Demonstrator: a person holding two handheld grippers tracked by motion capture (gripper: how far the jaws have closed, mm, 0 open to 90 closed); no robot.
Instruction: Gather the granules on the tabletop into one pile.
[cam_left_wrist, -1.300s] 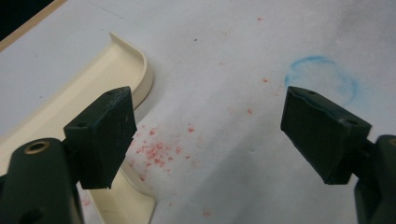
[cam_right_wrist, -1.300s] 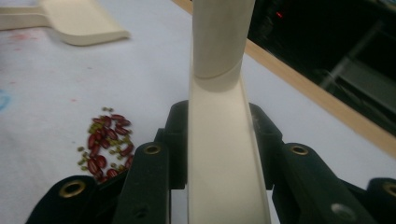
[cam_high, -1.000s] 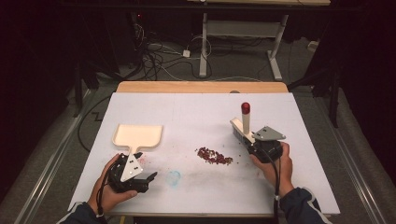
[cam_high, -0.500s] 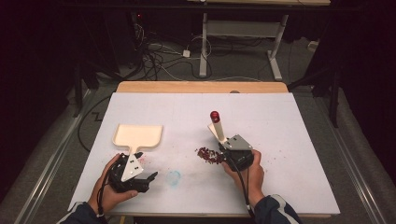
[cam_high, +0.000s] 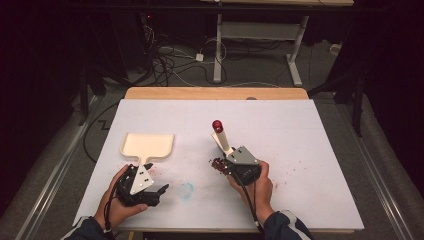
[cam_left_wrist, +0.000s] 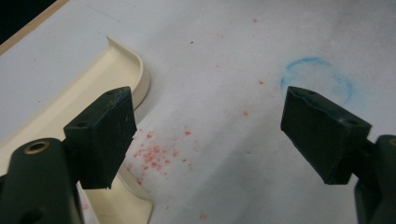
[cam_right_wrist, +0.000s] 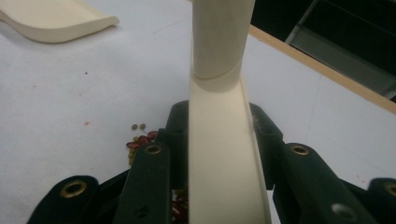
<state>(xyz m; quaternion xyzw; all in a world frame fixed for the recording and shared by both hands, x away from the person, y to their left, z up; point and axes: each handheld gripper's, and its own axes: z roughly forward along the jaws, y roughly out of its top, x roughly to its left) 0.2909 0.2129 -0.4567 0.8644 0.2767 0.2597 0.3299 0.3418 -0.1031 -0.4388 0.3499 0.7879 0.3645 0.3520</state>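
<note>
The right hand-held gripper (cam_high: 231, 159) carried the brush (cam_high: 220, 136) leftward onto the beans (cam_high: 218, 164), dustpan (cam_high: 148, 145) nearby.

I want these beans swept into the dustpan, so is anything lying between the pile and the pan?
Nothing visible does. The bean pile sits by the brush clamped in the right claw; between it and the dustpan there is bare white table with faint red specks. The open left claw rests beside the pan's handle.

Each gripper, the left gripper (cam_high: 145, 187) and the right gripper (cam_high: 239, 169), is a black body topped by a grey three-cornered plate, with a black cable trailing back past the wrist. Brass-coloured screw eyelets sit in the black jaw arms. Behind them, the sleeves (cam_high: 287, 226) are dark blue with pale trim.
</note>
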